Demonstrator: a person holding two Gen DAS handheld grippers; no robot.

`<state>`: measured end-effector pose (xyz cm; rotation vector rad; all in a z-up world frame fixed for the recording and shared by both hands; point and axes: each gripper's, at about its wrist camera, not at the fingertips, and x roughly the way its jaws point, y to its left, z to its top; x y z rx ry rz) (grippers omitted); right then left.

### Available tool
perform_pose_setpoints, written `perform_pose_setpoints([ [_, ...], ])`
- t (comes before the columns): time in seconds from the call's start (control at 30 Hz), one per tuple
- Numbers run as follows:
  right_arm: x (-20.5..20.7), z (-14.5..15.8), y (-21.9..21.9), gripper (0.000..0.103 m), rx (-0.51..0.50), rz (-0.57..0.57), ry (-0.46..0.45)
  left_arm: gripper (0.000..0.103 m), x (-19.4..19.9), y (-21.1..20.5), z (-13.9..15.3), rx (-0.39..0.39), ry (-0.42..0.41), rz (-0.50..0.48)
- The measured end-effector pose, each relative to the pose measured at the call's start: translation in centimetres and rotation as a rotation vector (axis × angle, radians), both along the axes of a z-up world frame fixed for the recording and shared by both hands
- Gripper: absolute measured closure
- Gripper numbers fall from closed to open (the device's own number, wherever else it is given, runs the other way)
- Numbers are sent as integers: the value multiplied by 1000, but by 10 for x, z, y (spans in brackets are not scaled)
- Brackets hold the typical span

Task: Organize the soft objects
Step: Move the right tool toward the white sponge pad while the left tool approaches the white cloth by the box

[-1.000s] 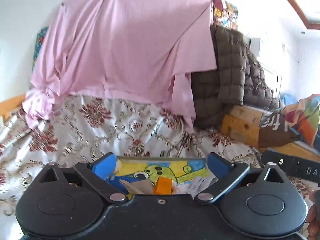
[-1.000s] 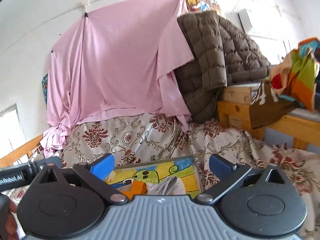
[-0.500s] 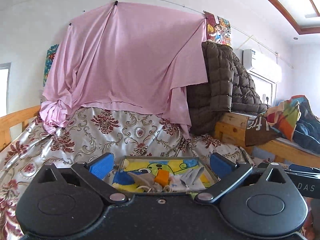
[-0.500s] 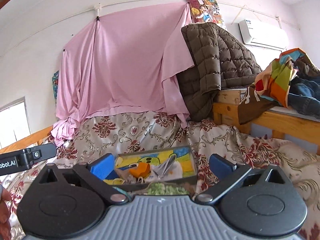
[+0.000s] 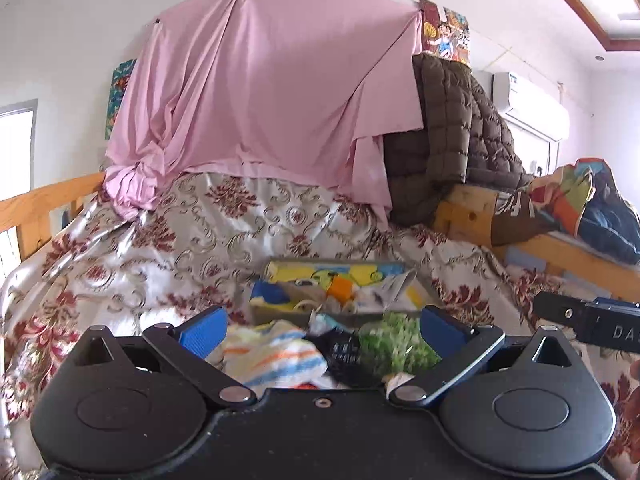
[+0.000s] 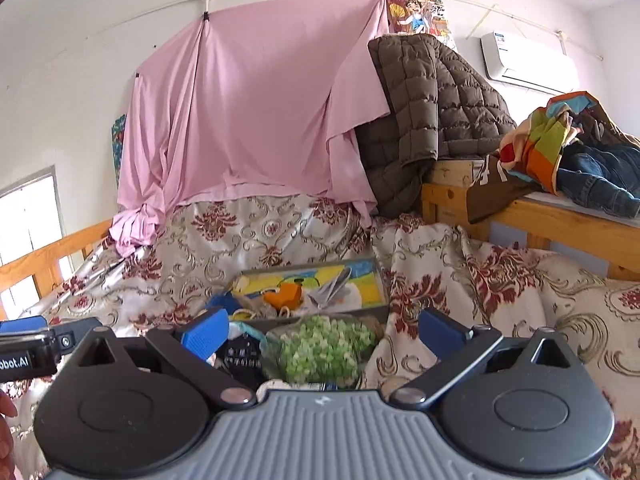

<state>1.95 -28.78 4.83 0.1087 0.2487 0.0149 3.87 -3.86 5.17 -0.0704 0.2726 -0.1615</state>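
Honestly, both your left gripper (image 5: 322,330) and right gripper (image 6: 322,330) hung wide apart and empty, so you needed to dip lower over the striped cloth (image 5: 272,354) before pinching.

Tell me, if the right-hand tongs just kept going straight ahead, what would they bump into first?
Probably the green speckled soft bundle, lying between the open right tongs, just before the shallow box on the floral bedspread; depth is hard to judge.

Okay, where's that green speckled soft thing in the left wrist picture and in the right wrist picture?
Left wrist: the green speckled bundle sits low and right of centre, just inside the right fingertip, beside a striped cloth.
Right wrist: it sits low and centre, midway between the open fingers.
Shared landmark: the cartoon-printed tray lies just behind it in both views.
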Motion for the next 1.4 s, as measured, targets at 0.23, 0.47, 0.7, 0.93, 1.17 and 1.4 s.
perform_pose_setpoints([
  [0.23, -6, -9, 4, 0, 18, -12, 60, 1, -14, 16, -26, -14, 52, 53],
  [0.47, -5, -13, 9, 0, -8, -23, 96, 1, -13, 19, -41, 14, 120, 94],
  [0.7, 8, -21, 11, 0, -35, -31, 179, 1, -11, 16, -46, 54, 157, 125],
  [0.93, 20, -32, 17, 0, -76, -11, 270, 1, -3, 21, -52, 47, 224, 171],
  [1.17, 30, -40, 26, 0, -114, 26, 344, 1, 1, 21, -56, 46, 280, 156],
  [1.4, 52, -53, 25, 0, -76, 77, 492, 1, 14, 20, -62, 27, 367, 108],
])
